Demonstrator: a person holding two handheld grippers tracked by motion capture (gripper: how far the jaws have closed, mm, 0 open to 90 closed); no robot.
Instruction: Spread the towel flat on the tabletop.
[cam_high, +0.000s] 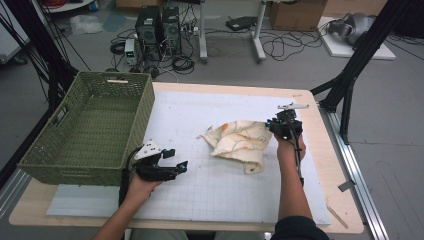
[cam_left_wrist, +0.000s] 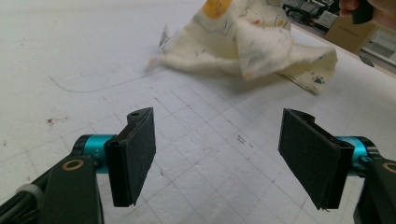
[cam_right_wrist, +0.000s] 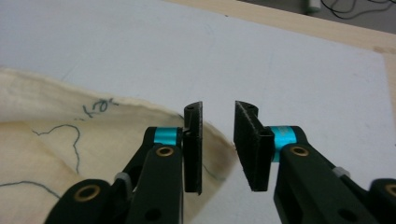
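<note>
One crumpled cloth (cam_high: 239, 142) on counter (cam_high: 330, 150): right claw (cam_high: 283, 125), slightly parted, empty, at its right edge; left claw (cam_high: 176, 161), wide open, well left.

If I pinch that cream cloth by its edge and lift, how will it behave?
The cream cloth lies crumpled in soft folds, so it will likely droop and unfurl, not hold shape. It looks thin and light, so probably easy to lift. Pushed, it would likely bunch up on the white mat rather than slide whole.
</note>
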